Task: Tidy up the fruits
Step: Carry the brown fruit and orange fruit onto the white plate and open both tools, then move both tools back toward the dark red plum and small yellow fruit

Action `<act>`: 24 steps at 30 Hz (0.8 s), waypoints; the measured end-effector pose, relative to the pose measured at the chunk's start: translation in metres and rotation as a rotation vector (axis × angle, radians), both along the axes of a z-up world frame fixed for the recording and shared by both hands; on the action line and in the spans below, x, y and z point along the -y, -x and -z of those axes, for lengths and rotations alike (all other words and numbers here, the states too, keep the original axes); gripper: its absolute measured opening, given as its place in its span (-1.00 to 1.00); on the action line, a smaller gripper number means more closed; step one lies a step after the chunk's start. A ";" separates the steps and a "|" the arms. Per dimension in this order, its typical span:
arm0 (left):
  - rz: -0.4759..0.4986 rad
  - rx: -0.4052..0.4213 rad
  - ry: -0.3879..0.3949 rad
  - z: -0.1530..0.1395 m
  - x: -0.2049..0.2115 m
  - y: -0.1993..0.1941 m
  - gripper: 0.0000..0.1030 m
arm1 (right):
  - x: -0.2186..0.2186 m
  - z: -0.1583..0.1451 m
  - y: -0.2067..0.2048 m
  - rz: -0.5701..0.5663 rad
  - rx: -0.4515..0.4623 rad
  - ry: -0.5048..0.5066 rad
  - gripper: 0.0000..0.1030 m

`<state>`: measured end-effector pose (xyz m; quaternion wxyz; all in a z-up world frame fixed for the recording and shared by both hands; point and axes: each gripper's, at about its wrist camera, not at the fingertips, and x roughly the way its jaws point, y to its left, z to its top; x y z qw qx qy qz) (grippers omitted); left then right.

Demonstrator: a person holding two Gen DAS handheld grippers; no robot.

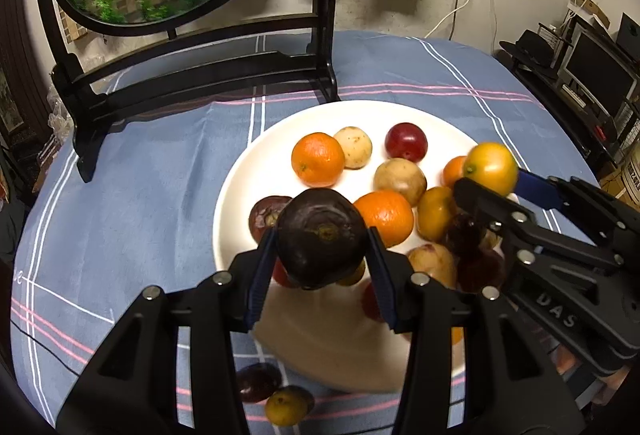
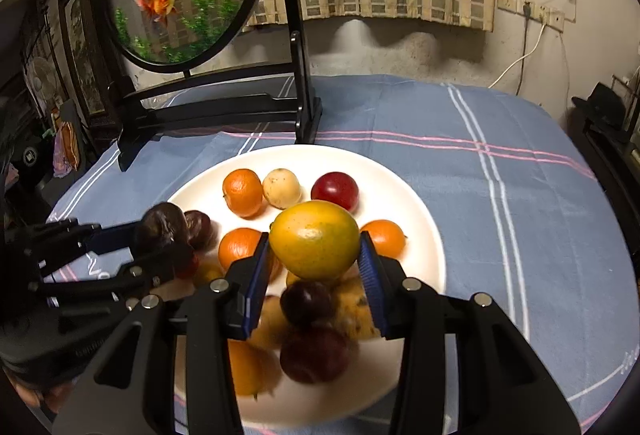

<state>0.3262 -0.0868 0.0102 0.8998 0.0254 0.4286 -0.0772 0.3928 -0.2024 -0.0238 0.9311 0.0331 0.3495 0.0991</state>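
Left wrist view: left gripper [image 1: 322,235] clamps a dark purple mangosteen [image 1: 322,231] above the white plate's [image 1: 236,195] near-left edge; right gripper [image 2: 314,239] grips a yellow-green citrus [image 2: 314,237] over the plate's middle. Both fruits hang above the pile. Plate: three oranges, two pale fruits, one red plum clear; the rest blurred. Two fruits lie on the tablecloth [image 1: 140,171].

Clothed table [image 2: 460,195], white plate [image 2: 424,235], stand [image 2: 224,111]

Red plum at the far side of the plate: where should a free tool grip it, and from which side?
Grip the red plum across its widest middle, coming from above. It is round and smooth, sits alone on the white plate, with bare plate either side for the fingers.
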 end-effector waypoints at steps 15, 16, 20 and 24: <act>-0.031 0.043 -0.022 -0.007 -0.001 0.008 0.49 | 0.007 0.006 -0.003 0.023 -0.018 -0.037 -0.07; -0.037 0.041 -0.018 -0.007 -0.003 0.009 0.49 | 0.009 0.004 -0.001 0.039 -0.004 -0.033 0.14; -0.045 0.035 0.002 -0.011 -0.013 0.013 0.52 | 0.015 -0.006 0.010 0.045 0.055 -0.060 0.23; -0.059 0.057 -0.016 -0.018 -0.027 0.025 0.53 | 0.022 -0.011 0.024 0.056 0.077 -0.092 0.23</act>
